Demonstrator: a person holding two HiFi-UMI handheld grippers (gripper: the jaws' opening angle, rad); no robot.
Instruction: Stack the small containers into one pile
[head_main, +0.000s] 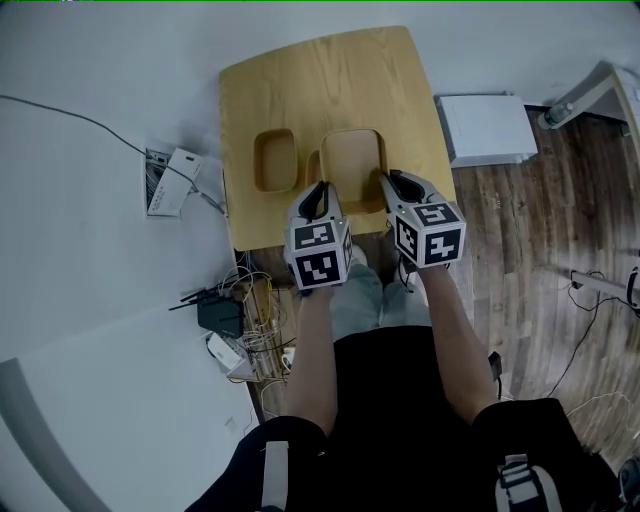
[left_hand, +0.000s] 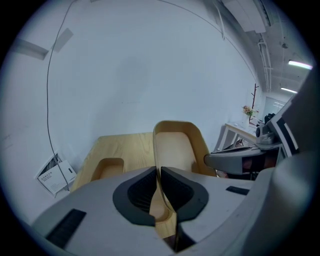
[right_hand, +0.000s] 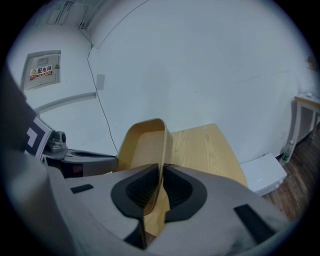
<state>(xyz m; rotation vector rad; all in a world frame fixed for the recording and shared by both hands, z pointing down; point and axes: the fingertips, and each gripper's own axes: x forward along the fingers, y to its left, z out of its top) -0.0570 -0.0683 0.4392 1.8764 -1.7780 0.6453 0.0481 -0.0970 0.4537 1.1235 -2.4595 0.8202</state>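
A wooden tray-like container (head_main: 353, 160) is held over the near half of the wooden table (head_main: 330, 70). My left gripper (head_main: 318, 196) is shut on its left wall and my right gripper (head_main: 387, 186) is shut on its right wall. In the left gripper view the thin wall of the container (left_hand: 176, 145) is pinched at the left gripper (left_hand: 159, 173). In the right gripper view the opposite wall of the container (right_hand: 145, 142) is pinched at the right gripper (right_hand: 162, 171). A second, smaller container (head_main: 274, 160) (left_hand: 106, 169) rests on the table just to the left.
The table (right_hand: 202, 147) stands against a white wall. A white box (head_main: 486, 128) sits on the wood floor to the right. On the left floor lie a white device (head_main: 172, 182), a black router (head_main: 220, 315) and tangled cables. The person's legs are below the table's near edge.
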